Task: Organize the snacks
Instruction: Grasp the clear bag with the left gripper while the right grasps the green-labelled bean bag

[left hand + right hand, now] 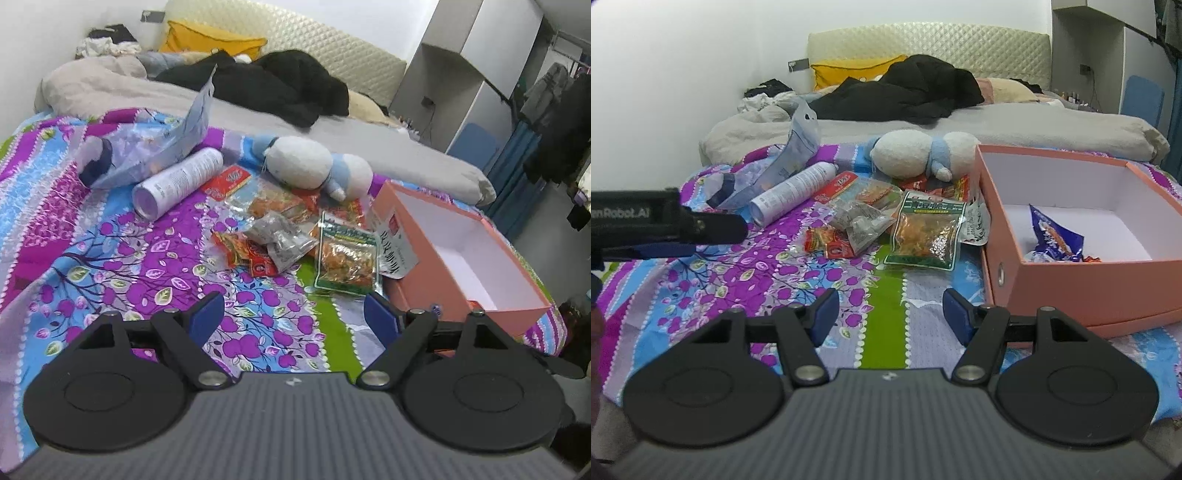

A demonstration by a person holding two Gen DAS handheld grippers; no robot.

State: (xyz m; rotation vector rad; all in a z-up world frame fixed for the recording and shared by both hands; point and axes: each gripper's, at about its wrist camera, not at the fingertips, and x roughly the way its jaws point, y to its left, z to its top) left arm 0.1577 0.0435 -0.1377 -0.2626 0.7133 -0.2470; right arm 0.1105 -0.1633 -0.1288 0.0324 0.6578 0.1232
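Both tools hover over the bed's flowered bedspread (122,266), released and holding nothing. Ahead of the left tool (293,314), slightly to its right, lies the heap of snack packets (280,236), with a green-edged packet (345,254) nearest the pink box (436,273), which sits further to its right. Ahead of the right tool (888,314) the same heap (864,221) lies, and the box (1082,288) stands just to its right with a blue packet (1054,236) inside. A white can (177,181) and a plush toy (314,162) lie beyond the heap.
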